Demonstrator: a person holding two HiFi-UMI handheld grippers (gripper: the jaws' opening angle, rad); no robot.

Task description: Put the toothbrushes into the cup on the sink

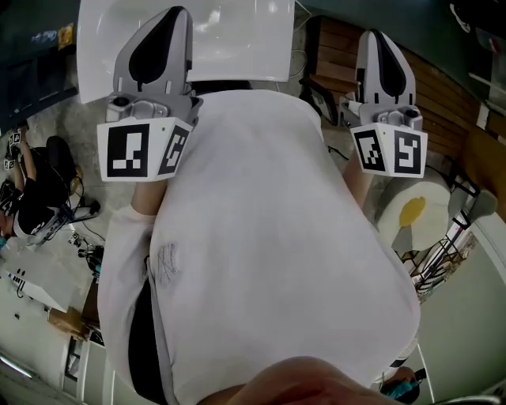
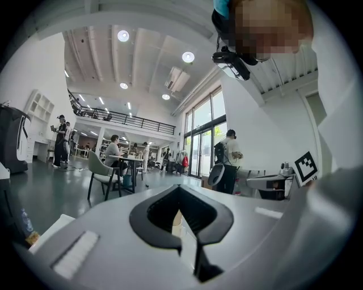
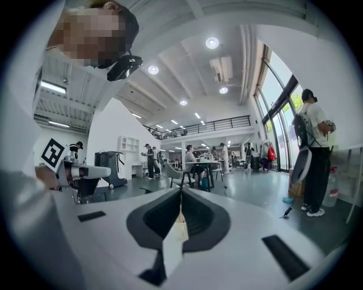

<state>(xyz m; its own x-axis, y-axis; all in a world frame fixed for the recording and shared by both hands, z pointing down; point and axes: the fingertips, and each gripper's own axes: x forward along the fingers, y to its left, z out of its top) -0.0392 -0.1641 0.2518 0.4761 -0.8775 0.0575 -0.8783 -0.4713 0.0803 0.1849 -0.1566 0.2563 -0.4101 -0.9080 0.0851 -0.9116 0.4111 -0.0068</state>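
Note:
No toothbrush, cup or sink shows in any view. In the head view I look down my white shirt (image 1: 261, 237), with both grippers raised in front of it. My left gripper (image 1: 168, 16) is at the upper left and my right gripper (image 1: 378, 38) at the upper right, each with its marker cube nearest me. In the left gripper view the left gripper (image 2: 180, 190) has its jaws together with nothing held. The right gripper (image 3: 181, 193) looks the same in the right gripper view, jaws meeting on a thin seam and empty. Both point level across a large hall.
A white flat surface (image 1: 237, 39) lies ahead of the grippers. At the right are a wooden bench (image 1: 340, 55) and a round white top (image 1: 431, 225) carrying a yellow object. Seated people at a table (image 2: 122, 161) and a standing person (image 3: 312, 147) are farther off.

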